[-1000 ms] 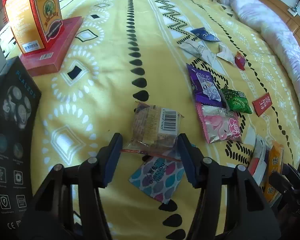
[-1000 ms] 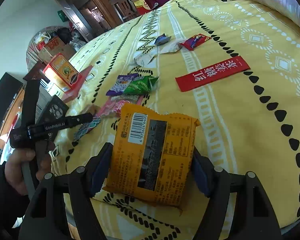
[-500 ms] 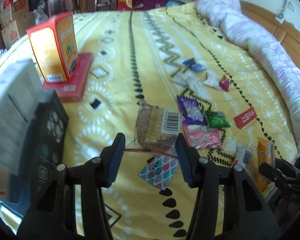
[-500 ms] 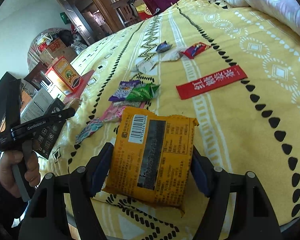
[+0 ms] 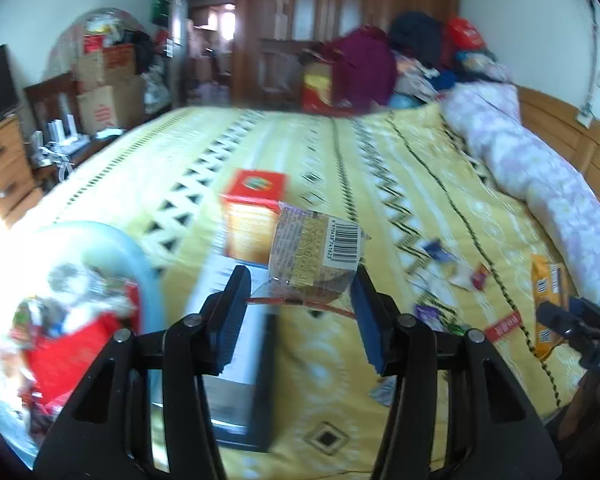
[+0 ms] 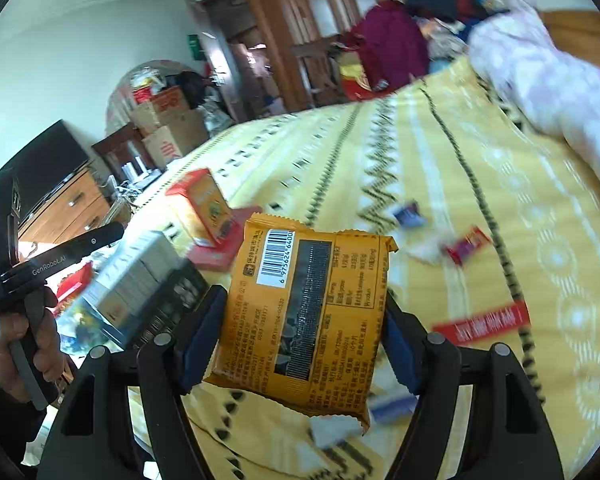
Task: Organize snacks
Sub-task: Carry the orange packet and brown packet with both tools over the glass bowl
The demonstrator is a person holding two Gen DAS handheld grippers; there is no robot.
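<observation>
Yellow bedspread [image 5: 380, 184] lay below. Blue basin [image 5: 140, 264] sat at eight o'clock, likely drop spot. My right tongs [image 6: 300, 332] clamped orange snack pack [image 6: 308, 312]. My left tongs [image 5: 300, 312], half open, pinched clear wrapped cake [image 5: 316, 256]. Advice: kept squeeze steady, carried level, released over basin.

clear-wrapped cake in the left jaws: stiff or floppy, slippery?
Probably soft and light: the clear-wrapped cake sits lifted off the bedspread in the left gripper, held only near its lower edge. Its crinkled film and loose seal flap suggest floppy edges. Glossy wrap may slip, so it could tilt.
</observation>
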